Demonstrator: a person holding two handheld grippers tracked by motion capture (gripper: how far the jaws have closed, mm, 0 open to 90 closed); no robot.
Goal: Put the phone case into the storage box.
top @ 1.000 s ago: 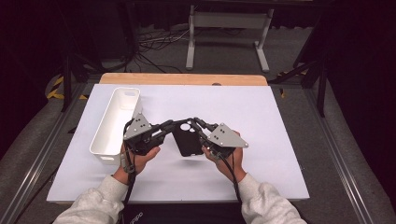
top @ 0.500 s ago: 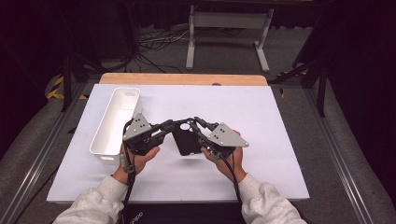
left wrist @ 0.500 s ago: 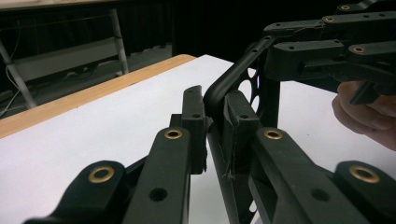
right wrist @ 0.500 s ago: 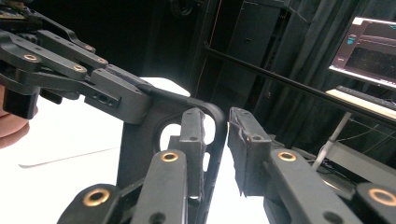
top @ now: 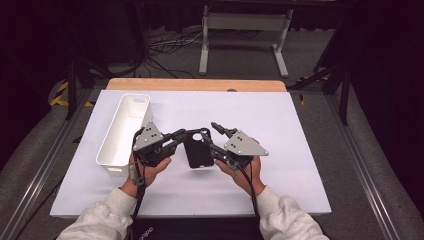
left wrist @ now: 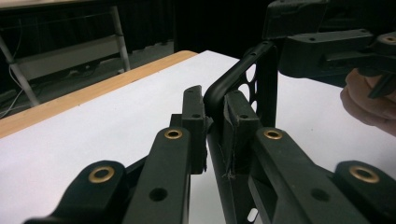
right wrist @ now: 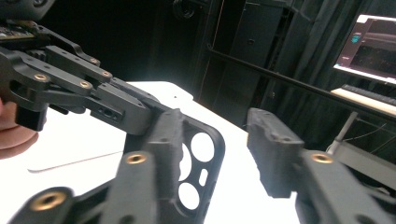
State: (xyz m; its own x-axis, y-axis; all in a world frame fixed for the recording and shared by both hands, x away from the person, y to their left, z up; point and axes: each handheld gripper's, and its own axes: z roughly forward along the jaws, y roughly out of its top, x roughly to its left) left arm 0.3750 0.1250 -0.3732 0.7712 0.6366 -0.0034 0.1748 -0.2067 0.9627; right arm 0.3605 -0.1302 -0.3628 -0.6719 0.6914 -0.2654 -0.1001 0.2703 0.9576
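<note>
One phone case (top: 199, 154), one white bin (top: 122, 133)

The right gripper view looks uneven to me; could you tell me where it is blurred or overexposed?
Right gripper view: the near jaws at the bottom are soft, the phone case is sharper, the white table is blown out. Left gripper view: table brightly lit, jaws in shade.

A white table (top: 300, 130) with a wooden far edge (top: 195, 84) is lit brightly while the room behind is kept dark. Cables (top: 165, 47) are strewn across grey floor (top: 310, 60) beside a white stand (top: 245, 22); a lit monitor (right wrist: 373, 39) is seen.
</note>
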